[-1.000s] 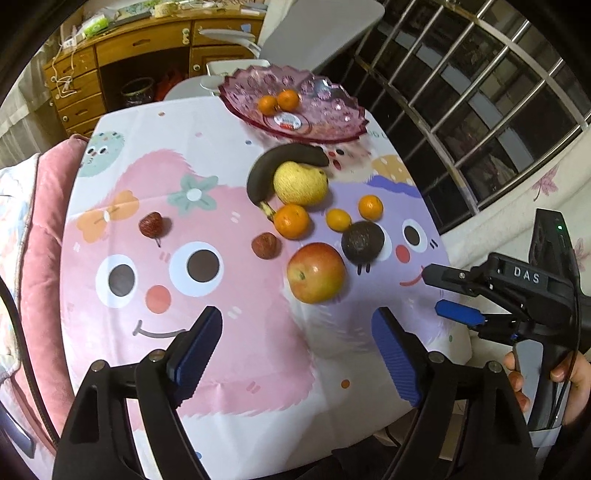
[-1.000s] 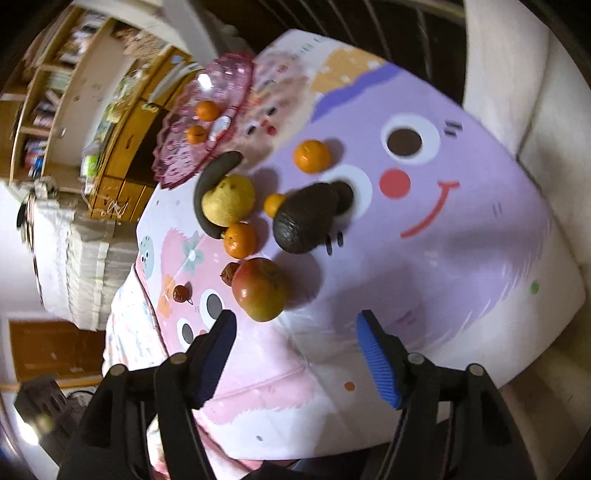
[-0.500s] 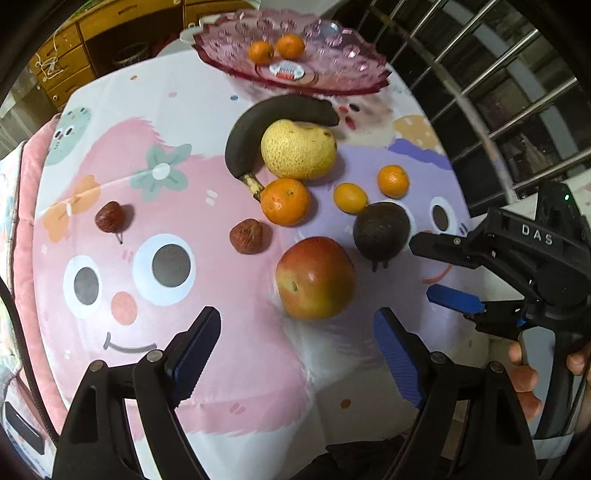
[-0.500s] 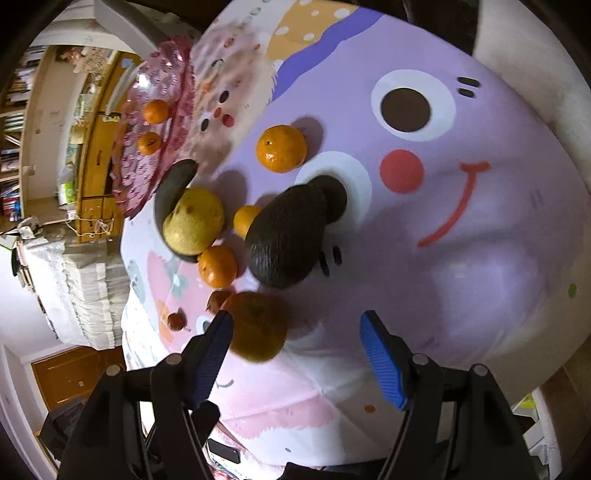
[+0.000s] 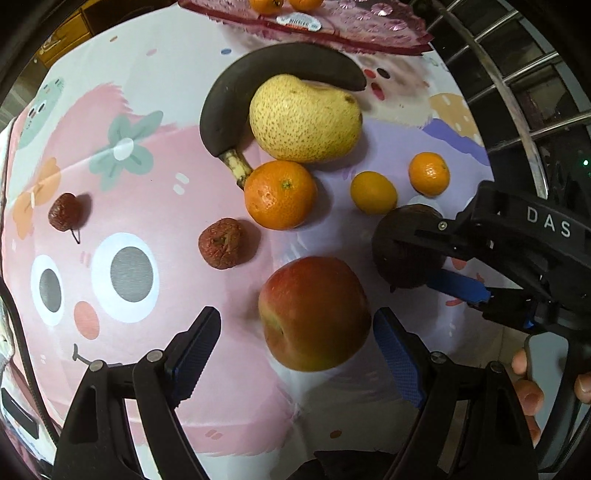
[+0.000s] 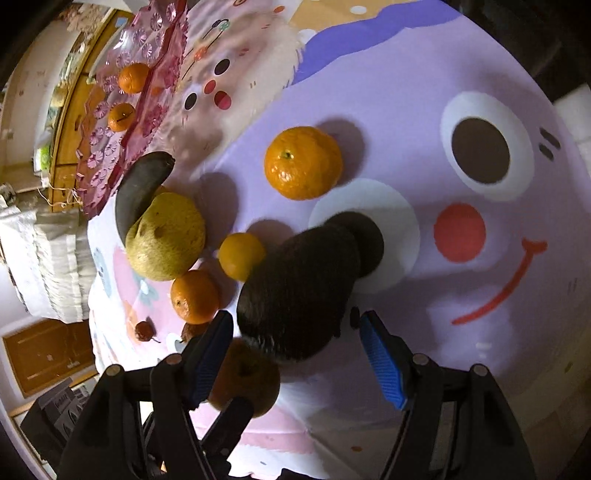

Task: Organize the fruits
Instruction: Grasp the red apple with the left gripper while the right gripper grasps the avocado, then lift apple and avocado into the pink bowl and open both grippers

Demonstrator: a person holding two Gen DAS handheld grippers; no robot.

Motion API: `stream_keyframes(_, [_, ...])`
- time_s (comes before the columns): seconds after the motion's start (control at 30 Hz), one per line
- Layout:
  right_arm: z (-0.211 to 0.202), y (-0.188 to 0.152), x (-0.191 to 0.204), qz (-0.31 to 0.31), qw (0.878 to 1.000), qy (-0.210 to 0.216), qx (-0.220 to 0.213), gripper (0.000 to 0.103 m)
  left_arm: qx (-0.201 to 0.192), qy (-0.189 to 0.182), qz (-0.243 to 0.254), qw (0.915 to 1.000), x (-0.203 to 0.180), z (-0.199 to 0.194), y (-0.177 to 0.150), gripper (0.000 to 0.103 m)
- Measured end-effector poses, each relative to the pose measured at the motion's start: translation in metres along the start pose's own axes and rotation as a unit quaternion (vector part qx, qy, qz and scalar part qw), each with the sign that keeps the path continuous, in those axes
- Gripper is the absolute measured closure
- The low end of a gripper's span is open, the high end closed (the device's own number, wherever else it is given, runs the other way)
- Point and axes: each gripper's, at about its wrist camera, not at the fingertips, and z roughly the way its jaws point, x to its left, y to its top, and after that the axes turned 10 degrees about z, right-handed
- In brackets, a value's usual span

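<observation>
A red-yellow apple (image 5: 314, 314) lies on the cartoon tablecloth (image 5: 147, 184). My left gripper (image 5: 295, 350) hangs over it, open, a blue pad on either side and a gap at the left pad. A dark avocado (image 6: 299, 291) lies right of the apple. My right gripper (image 6: 295, 354) is open, its fingers straddling the avocado's near end without pressing; in the left wrist view the right gripper (image 5: 421, 258) reaches in from the right. A pink glass dish (image 5: 369, 22) holding two small oranges stands at the far edge.
Beyond the apple lie a yellow pear (image 5: 306, 118), a blackened banana (image 5: 258, 74), a large orange (image 5: 280, 194), two small oranges (image 5: 373, 192) and two shrivelled red fruits (image 5: 225, 247). A metal railing (image 5: 517, 92) runs past the table's right side.
Both grippers have come down and forward toward the table. The apple now sits between the left fingers and the avocado between the right ones. Neither gripper's opening has visibly changed.
</observation>
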Motion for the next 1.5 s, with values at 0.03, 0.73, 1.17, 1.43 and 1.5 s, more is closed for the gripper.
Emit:
stream_keyframes(0.03, [0.001,0.002,0.001,-0.003,1.0,-0.005,-0.001,0.031,0.002,0.0,-0.001,1.0,0.001,0.002,0.002,0.019])
stream_keyframes(0.73, [0.004,0.019,0.016,-0.055,0.998,-0.017,-0.005,0.036,0.004,-0.004,-0.001,1.0,-0.007,0.026,0.011,0.038])
stream_keyframes(1.17, [-0.007,0.005,0.006,-0.071,0.997,0.008,-0.024,0.041,-0.016,0.019,0.001,0.9997,0.003,0.005,-0.014,0.039])
stream_keyframes(1.43, [-0.008,0.004,0.004,-0.074,0.996,0.014,-0.041,0.042,-0.038,0.027,-0.009,0.9989,0.018,-0.023,-0.043,0.039])
stream_keyframes(1.5, [-0.009,0.003,0.002,-0.075,0.996,0.019,-0.044,0.042,-0.048,0.028,-0.01,0.9984,0.019,-0.03,-0.047,0.039])
